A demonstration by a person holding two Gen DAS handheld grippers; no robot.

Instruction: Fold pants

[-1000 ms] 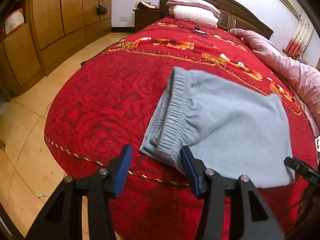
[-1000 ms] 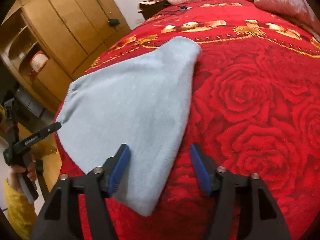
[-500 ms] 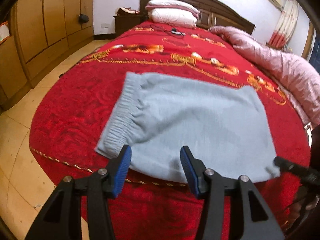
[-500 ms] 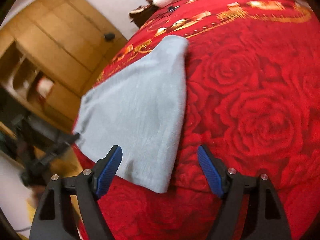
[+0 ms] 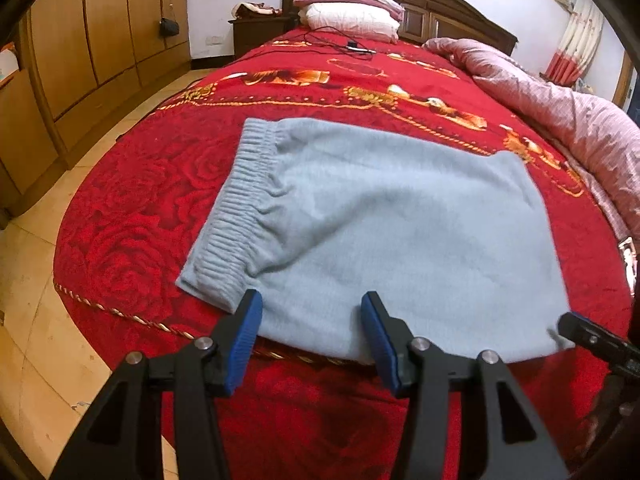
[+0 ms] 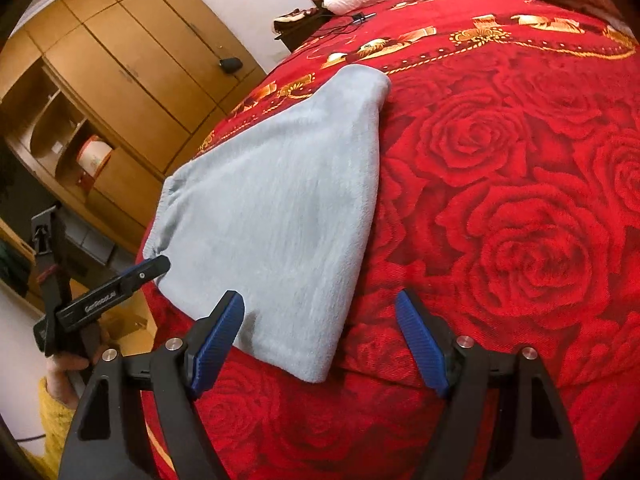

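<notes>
Light grey-blue pants [image 5: 384, 232] lie folded flat near the foot edge of a red rose-patterned bed [image 5: 132, 216], the ribbed elastic waistband [image 5: 240, 216] at the left. My left gripper [image 5: 312, 336] is open, hovering just before the near edge of the fabric, holding nothing. In the right wrist view the same pants [image 6: 288, 216] stretch away to the upper left, and my right gripper [image 6: 320, 344] is open over their near right corner, which hangs slightly over the bed edge. The left gripper [image 6: 120, 284] shows at the left, held by a hand in a yellow sleeve.
Pillows [image 5: 348, 4] and a dark headboard stand at the far end, with a black cable [image 5: 340, 42] on the bedspread. A pink quilt [image 5: 560, 100] is bunched along the right side. Wooden wardrobes [image 5: 100, 32] line the left wall above a tiled floor [image 5: 36, 300].
The left gripper has swung right and pulled back from the waistband corner to face the pants' near edge. The right gripper drew back a little, its jaws now wider.
</notes>
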